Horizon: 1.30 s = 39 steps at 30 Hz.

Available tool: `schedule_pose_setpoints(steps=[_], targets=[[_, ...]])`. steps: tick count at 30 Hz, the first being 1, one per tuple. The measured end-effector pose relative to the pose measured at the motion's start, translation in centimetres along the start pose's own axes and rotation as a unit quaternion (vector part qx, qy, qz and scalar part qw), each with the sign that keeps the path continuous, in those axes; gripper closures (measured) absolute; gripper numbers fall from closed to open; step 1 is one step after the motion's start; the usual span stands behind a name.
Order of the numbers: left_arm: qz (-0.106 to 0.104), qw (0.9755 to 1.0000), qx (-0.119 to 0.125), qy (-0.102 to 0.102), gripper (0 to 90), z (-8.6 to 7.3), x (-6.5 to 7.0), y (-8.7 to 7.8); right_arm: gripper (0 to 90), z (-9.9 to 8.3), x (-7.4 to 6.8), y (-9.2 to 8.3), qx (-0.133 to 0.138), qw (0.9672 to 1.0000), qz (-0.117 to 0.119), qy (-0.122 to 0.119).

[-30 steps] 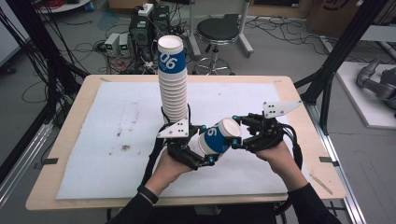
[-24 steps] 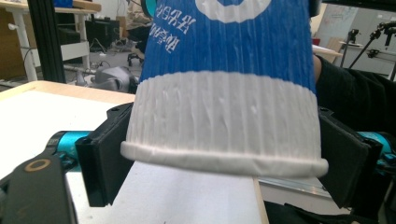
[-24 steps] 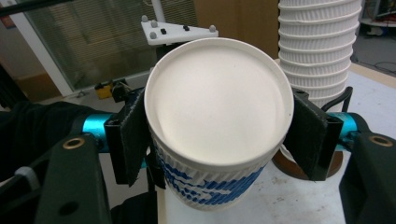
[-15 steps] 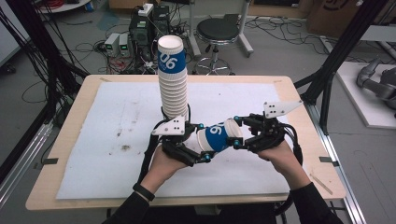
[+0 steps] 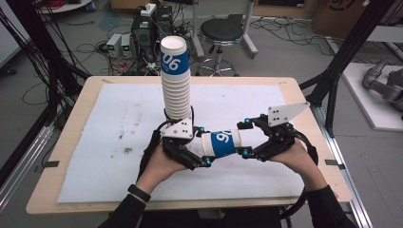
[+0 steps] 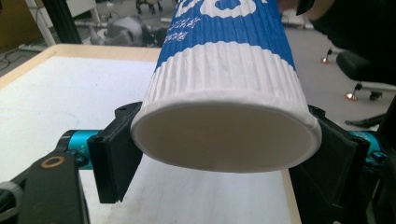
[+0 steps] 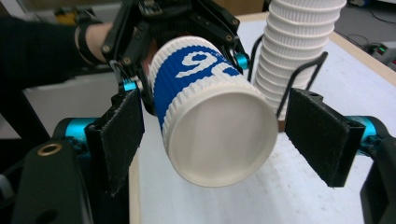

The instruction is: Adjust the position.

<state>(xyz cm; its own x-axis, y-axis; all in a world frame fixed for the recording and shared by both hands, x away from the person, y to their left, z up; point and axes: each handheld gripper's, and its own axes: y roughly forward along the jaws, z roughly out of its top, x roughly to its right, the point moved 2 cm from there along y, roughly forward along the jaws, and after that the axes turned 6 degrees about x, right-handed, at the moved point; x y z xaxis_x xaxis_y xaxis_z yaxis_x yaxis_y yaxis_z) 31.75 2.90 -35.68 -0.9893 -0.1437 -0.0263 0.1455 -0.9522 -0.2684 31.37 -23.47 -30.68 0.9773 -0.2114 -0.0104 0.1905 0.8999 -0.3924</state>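
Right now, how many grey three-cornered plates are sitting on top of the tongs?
2. One plate tops the left tongs, just in front of the cup stack. The other plate tops the right tongs, right of the sideways cup.

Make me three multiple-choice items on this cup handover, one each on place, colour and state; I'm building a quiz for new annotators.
1. Where does the stack of cups stand?
A. on the stool
B. on the table behind the grippers
C. on the floor

2. What colour is the band on the held cup?
A. red
B. green
C. blue

3. How do the right gripper's jaws stand?
A. apart from the cup, having just been opening
B. pressed on the cup
C. clamped on the stack

Answers: 1 B, the high view shows it upright there. 2 C, blue band with white numerals. 3 A, gaps show beside the cup, while the left gripper grips its wide end.
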Motion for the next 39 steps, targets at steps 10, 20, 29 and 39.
schedule_pose_setpoints(steps=[10, 20, 29, 39], targets=[[-0.005, 0.9996, -0.028, 0.009, 21.0, 0.4, 0.2, 0.0, 20.7, -0.5, -0.4, 1.7, -0.053, 0.9983, 0.003, -0.024], [-0.006, 1.0000, -0.003, -0.001, 15.3, 0.4, 0.3, 0.0, 28.2, -1.1, 0.0, 2.3, -0.057, 0.9978, 0.031, -0.012], [-0.023, 0.9948, 0.087, -0.048, 10.8, 0.1, 0.0, -0.4, 30.2, -0.9, 0.2, 1.4, -0.008, 0.9990, 0.044, -0.004], [-0.035, 0.9863, 0.133, -0.091, 10.8, -0.5, -0.4, 0.0, 30.4, -0.9, 0.5, 0.6, 0.036, 0.9982, 0.047, 0.008]])
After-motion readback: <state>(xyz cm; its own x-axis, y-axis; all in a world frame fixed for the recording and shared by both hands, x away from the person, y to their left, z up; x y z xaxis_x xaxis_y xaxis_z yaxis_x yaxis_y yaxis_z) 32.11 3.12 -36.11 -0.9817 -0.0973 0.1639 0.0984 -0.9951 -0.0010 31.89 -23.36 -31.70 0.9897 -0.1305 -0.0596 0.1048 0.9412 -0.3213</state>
